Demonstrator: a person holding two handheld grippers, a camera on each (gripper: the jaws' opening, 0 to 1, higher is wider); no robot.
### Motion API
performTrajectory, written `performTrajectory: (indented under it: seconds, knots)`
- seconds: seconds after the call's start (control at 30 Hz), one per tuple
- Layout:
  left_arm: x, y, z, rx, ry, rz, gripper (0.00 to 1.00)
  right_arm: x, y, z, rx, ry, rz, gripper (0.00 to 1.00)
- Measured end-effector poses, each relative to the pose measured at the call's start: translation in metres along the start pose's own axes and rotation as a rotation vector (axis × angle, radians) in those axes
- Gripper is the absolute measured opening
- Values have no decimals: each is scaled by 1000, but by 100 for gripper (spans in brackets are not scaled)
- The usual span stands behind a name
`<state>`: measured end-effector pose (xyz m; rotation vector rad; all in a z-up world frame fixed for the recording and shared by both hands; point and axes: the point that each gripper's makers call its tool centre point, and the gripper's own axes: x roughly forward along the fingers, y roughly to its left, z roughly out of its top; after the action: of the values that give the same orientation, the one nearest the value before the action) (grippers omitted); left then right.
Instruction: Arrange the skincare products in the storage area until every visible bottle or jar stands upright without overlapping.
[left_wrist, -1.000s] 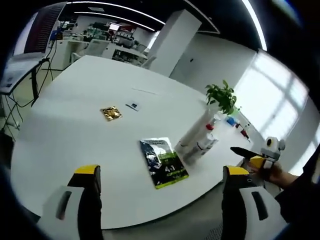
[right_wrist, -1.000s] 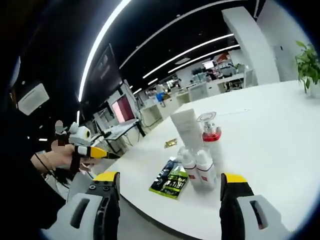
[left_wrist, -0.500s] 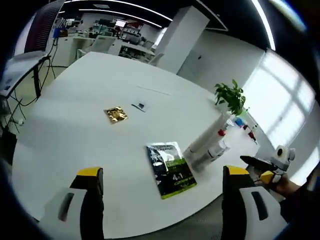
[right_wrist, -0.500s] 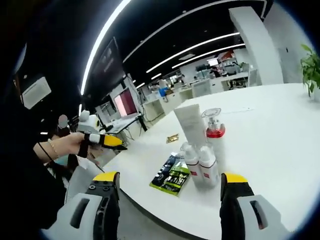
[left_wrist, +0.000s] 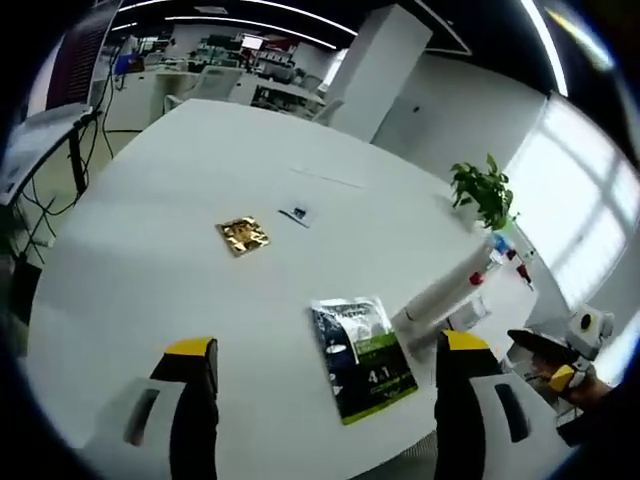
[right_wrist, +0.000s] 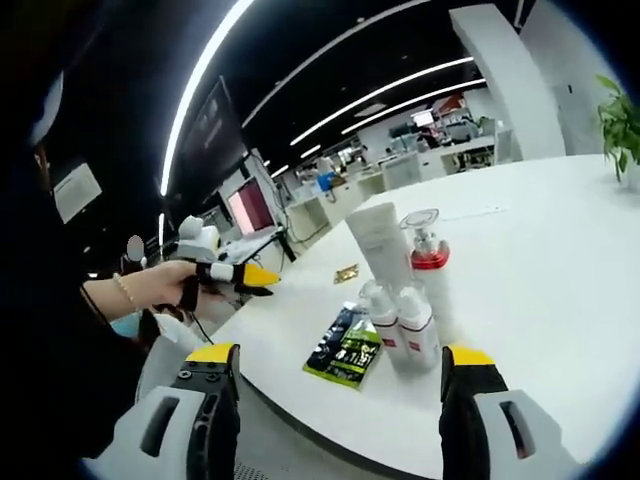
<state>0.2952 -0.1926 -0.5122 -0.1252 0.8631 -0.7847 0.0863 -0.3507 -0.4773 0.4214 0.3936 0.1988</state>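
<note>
Both claws wide apart, holding nothing, off the tabletop edge. Left claw faces the green sachet; bottle cluster lies beyond it, to the right in left gripper view. Right claw looks straight at the cluster: white tube, red-collar pump bottle, two small white bottles, all upright, long axes vertical, packed touching. Judgement: right claw nearer and better aligned. Left claw shows at left in right gripper view, well apart from the cluster.
</note>
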Motion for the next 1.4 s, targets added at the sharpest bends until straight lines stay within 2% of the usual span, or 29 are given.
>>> performTrajectory:
  seconds: [0.23,0.43,0.57,0.7,0.77,0.9,0.97,1.03,1.1,1.17,1.23,1.27,1.4]
  knots:
    - [22,6,6,-29,33,63,81,0,2,-1,11,9,-8,88]
    - [41,25,13,-40,43,138,84,-1,1,-2,27,19,-13,87]
    - [53,34,19,-35,53,161,82,-1,1,-3,34,27,-14,87]
    - [58,31,18,-46,55,184,80,0,1,-5,40,40,-13,87]
    - [67,33,22,-69,55,194,79,0,1,-5,43,44,-15,87]
    - [71,32,25,-81,56,208,78,0,0,-6,50,49,-19,87]
    - [78,36,29,-84,56,217,75,0,0,-7,52,53,-20,87]
    - [78,37,26,-87,59,226,72,0,-1,-7,54,57,-23,86]
    - [83,40,28,-75,70,241,73,0,-2,-7,58,57,-25,86]
    - [82,43,23,-37,126,267,71,1,-2,-7,60,59,-27,86]
    - [85,39,28,-27,105,271,69,0,-3,-7,61,58,-32,86]
    - [92,43,33,-36,102,276,68,0,-3,-7,61,59,-34,86]
    - [103,48,38,-25,112,287,68,0,-4,-7,64,58,-41,86]
